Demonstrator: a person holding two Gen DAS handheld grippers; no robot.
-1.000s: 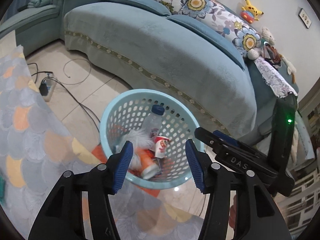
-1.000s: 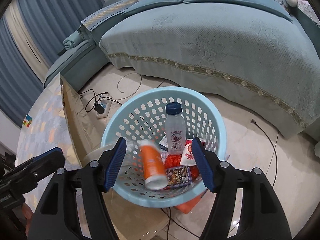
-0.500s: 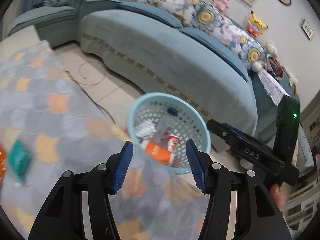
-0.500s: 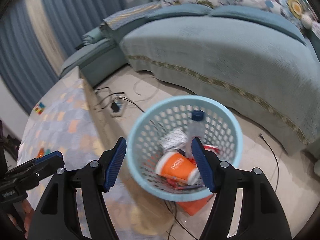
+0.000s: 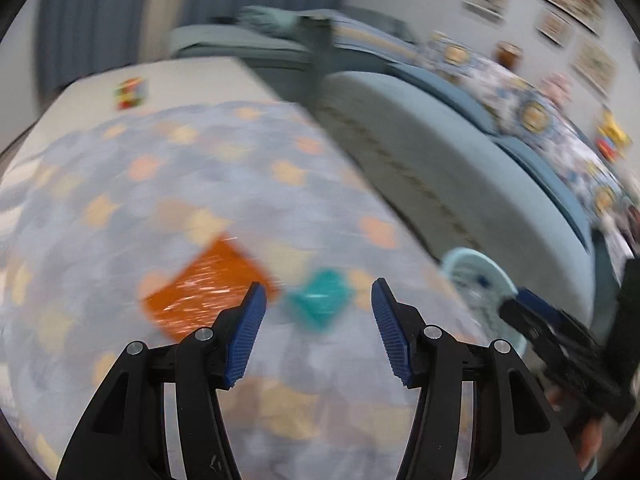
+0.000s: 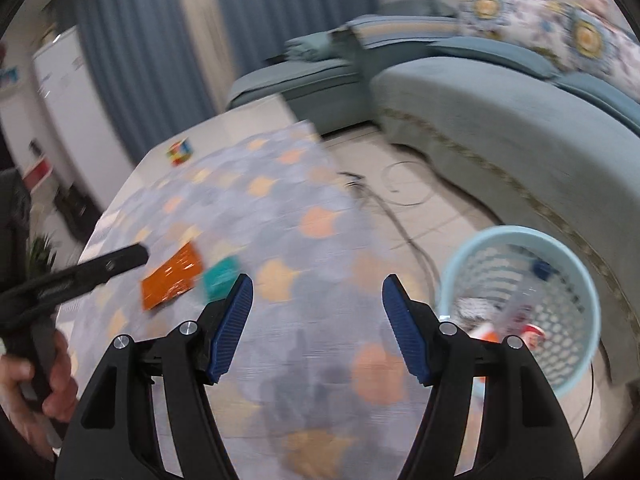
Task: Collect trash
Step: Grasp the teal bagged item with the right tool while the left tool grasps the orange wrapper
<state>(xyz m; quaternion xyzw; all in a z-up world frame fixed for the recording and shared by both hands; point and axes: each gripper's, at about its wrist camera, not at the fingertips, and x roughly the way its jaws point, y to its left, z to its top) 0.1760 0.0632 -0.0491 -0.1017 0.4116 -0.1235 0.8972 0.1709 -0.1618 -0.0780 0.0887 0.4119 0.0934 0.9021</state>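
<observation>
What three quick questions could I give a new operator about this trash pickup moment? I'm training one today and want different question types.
1. True or false: the left gripper is holding the orange wrapper.
2. Which item lies nearest ahead of the left gripper's open fingers? A) the colourful cube B) the teal packet C) the bottle cap
3. Fill in: in the right wrist view, the light blue basket stands on the ____, beside the table.

Key: 1 false, both grippers are open and empty, the right gripper too. 2 B. 3 floor.
</observation>
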